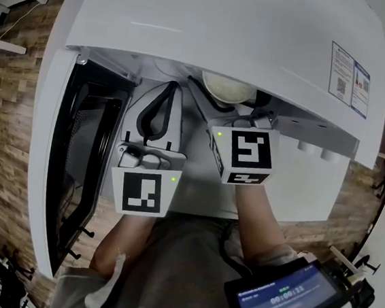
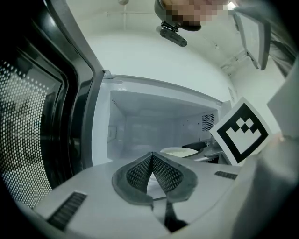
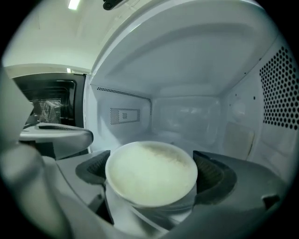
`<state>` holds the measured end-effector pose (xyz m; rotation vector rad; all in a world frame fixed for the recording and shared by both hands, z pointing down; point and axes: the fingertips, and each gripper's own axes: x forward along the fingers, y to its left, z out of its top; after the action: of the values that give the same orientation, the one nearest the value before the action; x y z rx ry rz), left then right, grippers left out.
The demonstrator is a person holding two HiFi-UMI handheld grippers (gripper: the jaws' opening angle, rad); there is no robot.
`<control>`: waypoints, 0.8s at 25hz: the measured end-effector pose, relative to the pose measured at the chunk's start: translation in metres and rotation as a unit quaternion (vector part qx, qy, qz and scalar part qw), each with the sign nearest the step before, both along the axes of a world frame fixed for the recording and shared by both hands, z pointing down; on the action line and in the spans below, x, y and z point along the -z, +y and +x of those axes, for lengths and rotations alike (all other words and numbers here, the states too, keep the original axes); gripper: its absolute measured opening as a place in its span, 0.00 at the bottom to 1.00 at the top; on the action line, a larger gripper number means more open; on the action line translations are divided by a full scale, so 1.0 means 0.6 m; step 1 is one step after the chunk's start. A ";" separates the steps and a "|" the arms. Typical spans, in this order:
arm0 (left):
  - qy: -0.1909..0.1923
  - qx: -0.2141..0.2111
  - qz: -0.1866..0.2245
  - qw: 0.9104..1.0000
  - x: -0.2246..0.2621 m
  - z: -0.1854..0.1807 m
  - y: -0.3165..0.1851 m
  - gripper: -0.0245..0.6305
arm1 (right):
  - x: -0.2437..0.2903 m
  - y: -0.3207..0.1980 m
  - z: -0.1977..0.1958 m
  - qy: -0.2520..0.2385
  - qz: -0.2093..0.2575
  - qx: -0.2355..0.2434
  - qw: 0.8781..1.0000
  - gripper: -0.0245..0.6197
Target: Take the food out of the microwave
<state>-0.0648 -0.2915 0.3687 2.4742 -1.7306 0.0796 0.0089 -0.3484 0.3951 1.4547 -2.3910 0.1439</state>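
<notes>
A white bowl of pale food [image 3: 150, 173] sits between the jaws of my right gripper [image 3: 152, 179], which is shut on it at its left and right sides. From the head view the bowl [image 1: 227, 88] shows just under the front lip of the white microwave [image 1: 227, 23]. The microwave's door [image 1: 76, 158] hangs wide open at the left. My left gripper [image 1: 168, 91] is shut and holds nothing, beside the right one and pointing into the cavity. In the left gripper view its pads meet [image 2: 152, 158], and the bowl [image 2: 180, 151] lies ahead to the right.
The white cavity walls [image 3: 187, 112] surround the bowl, with a perforated panel [image 3: 280, 88] on the right. A dark-screened device [image 1: 286, 300] hangs at the person's waist. A label [image 1: 351, 78] is stuck on the microwave's top.
</notes>
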 end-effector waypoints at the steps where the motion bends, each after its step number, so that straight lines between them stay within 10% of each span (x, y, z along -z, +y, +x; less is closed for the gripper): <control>1: 0.000 0.001 -0.001 1.000 -0.001 -0.001 -0.001 0.05 | -0.001 -0.001 -0.001 -0.001 0.000 0.001 1.000 0.88; 20: -0.006 0.005 -0.003 1.000 -0.008 -0.003 0.007 0.05 | -0.007 -0.006 -0.005 0.028 0.002 -0.006 1.000 0.88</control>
<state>-0.0663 -0.2876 0.3738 2.4661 -1.7444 0.0970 0.0059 -0.3523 0.3990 1.4566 -2.3386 0.0993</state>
